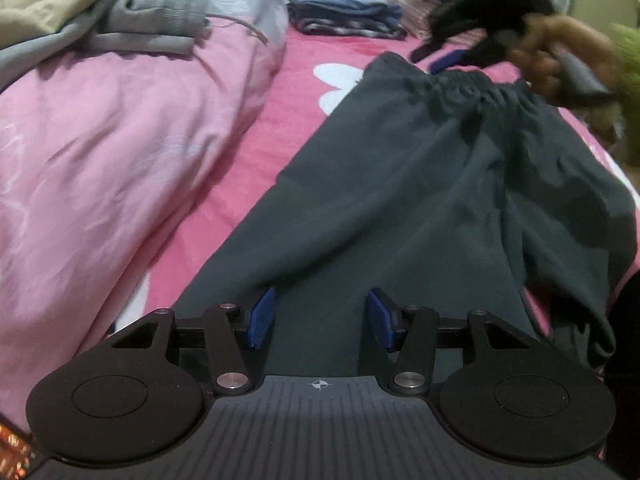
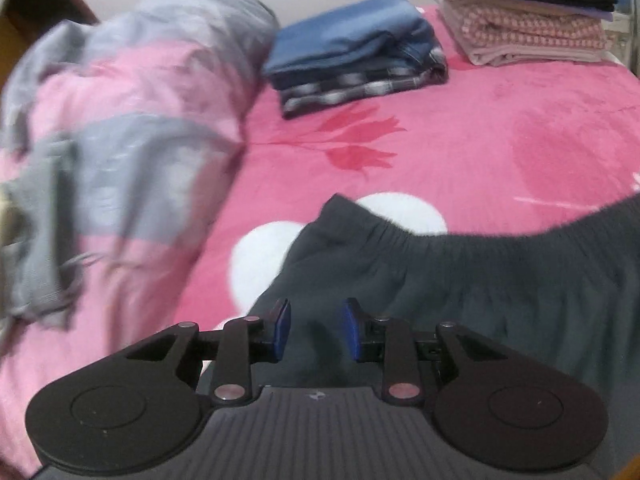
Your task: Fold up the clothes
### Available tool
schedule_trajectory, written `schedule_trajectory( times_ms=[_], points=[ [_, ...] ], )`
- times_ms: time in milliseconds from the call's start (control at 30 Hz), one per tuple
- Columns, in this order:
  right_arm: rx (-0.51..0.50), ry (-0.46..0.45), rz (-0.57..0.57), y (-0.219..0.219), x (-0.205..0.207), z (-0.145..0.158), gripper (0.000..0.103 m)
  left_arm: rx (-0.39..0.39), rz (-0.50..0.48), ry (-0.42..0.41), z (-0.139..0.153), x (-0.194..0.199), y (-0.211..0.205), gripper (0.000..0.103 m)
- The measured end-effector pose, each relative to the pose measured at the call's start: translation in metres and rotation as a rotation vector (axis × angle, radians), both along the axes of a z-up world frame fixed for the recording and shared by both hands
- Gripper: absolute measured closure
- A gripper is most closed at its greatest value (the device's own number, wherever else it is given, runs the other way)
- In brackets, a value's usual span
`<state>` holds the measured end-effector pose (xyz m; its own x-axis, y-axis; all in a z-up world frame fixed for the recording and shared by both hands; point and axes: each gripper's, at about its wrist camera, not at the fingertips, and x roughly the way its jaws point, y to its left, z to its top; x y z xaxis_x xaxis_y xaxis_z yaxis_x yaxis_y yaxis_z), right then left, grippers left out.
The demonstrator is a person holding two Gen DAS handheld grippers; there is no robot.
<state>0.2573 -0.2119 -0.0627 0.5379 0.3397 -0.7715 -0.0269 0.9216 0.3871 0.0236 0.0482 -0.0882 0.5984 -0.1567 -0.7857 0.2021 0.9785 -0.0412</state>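
Observation:
Dark grey trousers [image 1: 420, 184] lie spread on the pink bed, elastic waistband at the far end. My left gripper [image 1: 318, 318] is open over a trouser leg, blue pads apart, holding nothing. In the right wrist view the waistband [image 2: 460, 256] fills the lower right. My right gripper [image 2: 315, 330] is open just over the trousers near the waistband's left corner, with cloth between the pads but not pinched. The right gripper also shows blurred in the left wrist view [image 1: 452, 50], held by a hand above the waistband.
A pink and grey duvet [image 1: 120, 140] is heaped on the left with grey and beige clothes [image 1: 152, 12] on it. A folded blue pile [image 2: 356, 52] and a taller folded stack [image 2: 528, 12] sit at the far end of the pink sheet [image 2: 500, 140].

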Motion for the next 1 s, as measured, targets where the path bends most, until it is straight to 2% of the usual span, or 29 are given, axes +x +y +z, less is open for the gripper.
schedule_trajectory(
  times_ms=[100, 133, 233, 333, 467, 567, 633, 667, 700, 767, 867, 933, 1000],
  points=[
    [-0.064, 0.031, -0.031, 0.007, 0.028, -0.027, 0.073, -0.041, 0.001, 0.007, -0.004, 0.008, 0.006, 0.052],
    [-0.040, 0.048, -0.061, 0.004, 0.033, -0.033, 0.073, -0.065, 0.002, 0.008, -0.004, 0.011, 0.009, 0.052],
    [0.172, 0.000, -0.207, -0.027, 0.020, -0.024, 0.072, -0.139, -0.002, -0.012, -0.002, 0.013, 0.019, 0.052],
    [0.241, -0.089, -0.245, -0.056, -0.021, 0.009, 0.072, -0.225, -0.010, -0.018, -0.004, 0.016, 0.026, 0.052],
    [0.165, -0.179, -0.322, -0.102, -0.097, 0.068, 0.072, -0.327, -0.052, 0.002, -0.010, 0.022, 0.028, 0.052],
    [0.052, -0.259, -0.449, -0.141, -0.151, 0.120, 0.072, -0.389, -0.076, 0.028, -0.013, 0.027, 0.028, 0.052],
    [-0.012, -0.306, -0.533, -0.164, -0.177, 0.148, 0.063, -0.432, -0.089, 0.057, -0.014, 0.030, 0.030, 0.052],
    [-0.043, -0.327, -0.587, -0.175, -0.185, 0.157, 0.056, -0.456, -0.098, 0.071, -0.015, 0.033, 0.028, 0.052],
    [-0.074, -0.347, -0.641, -0.187, -0.193, 0.166, 0.054, -0.480, -0.107, 0.085, -0.016, 0.036, 0.027, 0.052],
    [-0.127, -0.360, -0.754, -0.207, -0.204, 0.177, 0.054, -0.529, -0.125, 0.113, -0.017, 0.042, 0.024, 0.052],
    [-0.211, -0.317, -0.891, -0.232, -0.219, 0.188, 0.054, -0.614, -0.176, 0.151, -0.016, 0.051, 0.014, 0.052],
    [-0.275, -0.282, -0.919, -0.243, -0.232, 0.196, 0.054, -0.669, -0.225, 0.175, -0.013, 0.057, 0.005, 0.052],
    [-0.308, -0.264, -0.894, -0.253, -0.249, 0.200, 0.054, -0.711, -0.308, 0.199, -0.005, 0.062, -0.008, 0.052]
  ],
)
